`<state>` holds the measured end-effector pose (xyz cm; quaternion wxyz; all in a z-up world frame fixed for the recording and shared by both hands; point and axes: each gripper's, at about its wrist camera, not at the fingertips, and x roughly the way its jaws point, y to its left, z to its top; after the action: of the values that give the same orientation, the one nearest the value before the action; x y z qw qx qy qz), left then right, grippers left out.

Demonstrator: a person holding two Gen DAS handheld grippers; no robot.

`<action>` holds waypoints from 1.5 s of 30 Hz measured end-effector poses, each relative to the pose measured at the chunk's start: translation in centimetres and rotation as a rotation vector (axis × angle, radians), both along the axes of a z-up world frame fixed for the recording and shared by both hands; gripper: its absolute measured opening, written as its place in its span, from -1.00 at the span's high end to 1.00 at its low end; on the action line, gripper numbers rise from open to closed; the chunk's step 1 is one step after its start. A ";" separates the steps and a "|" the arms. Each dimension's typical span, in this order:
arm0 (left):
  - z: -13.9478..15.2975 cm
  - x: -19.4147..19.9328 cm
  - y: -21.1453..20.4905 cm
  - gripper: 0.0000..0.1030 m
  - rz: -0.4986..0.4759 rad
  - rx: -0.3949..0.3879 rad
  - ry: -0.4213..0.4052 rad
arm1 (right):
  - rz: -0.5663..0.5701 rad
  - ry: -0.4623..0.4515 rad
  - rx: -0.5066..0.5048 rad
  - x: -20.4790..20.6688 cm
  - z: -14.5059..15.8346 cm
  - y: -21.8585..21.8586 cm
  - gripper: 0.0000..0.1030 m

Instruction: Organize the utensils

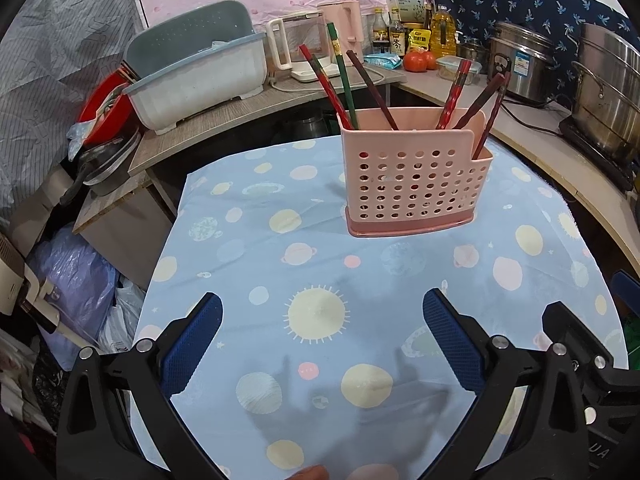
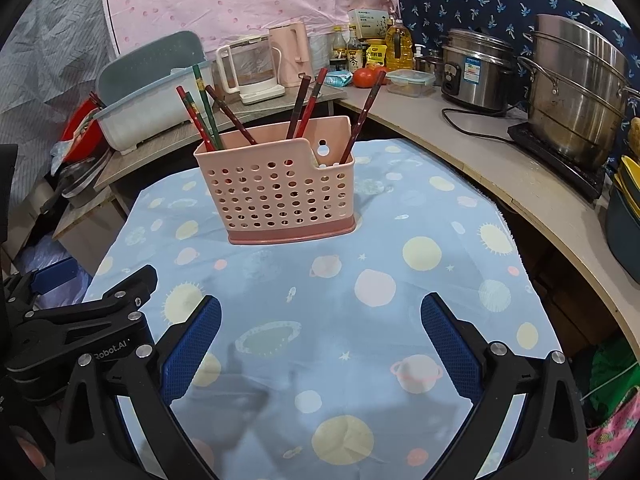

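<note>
- Chopsticks (image 1: 344,80), red, green and dark lacquered, lean loosely inside pink perforated plastic holder (image 2: 276,188); a push may tip it.
- Left claw (image 1: 322,338) and right claw (image 2: 320,340), both wide and empty, hang near the holder.

You are in a cramped home kitchen: a rice cooker (image 2: 476,72), steamer pot (image 2: 576,88), kettles (image 2: 290,56), oil bottle (image 2: 398,46) and dish rack (image 2: 152,92) crowd the shelves.
</note>
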<state>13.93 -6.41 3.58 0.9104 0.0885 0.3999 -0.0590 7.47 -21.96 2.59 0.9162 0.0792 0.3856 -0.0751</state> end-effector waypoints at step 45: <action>-0.2 0.0 0.3 -0.86 0.032 0.019 -0.010 | -0.001 0.001 -0.011 0.0 0.2 0.3 -0.87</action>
<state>13.97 -6.07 3.36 0.9124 0.0909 0.3971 -0.0402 7.51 -21.68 2.79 0.9165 0.0741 0.3854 -0.0776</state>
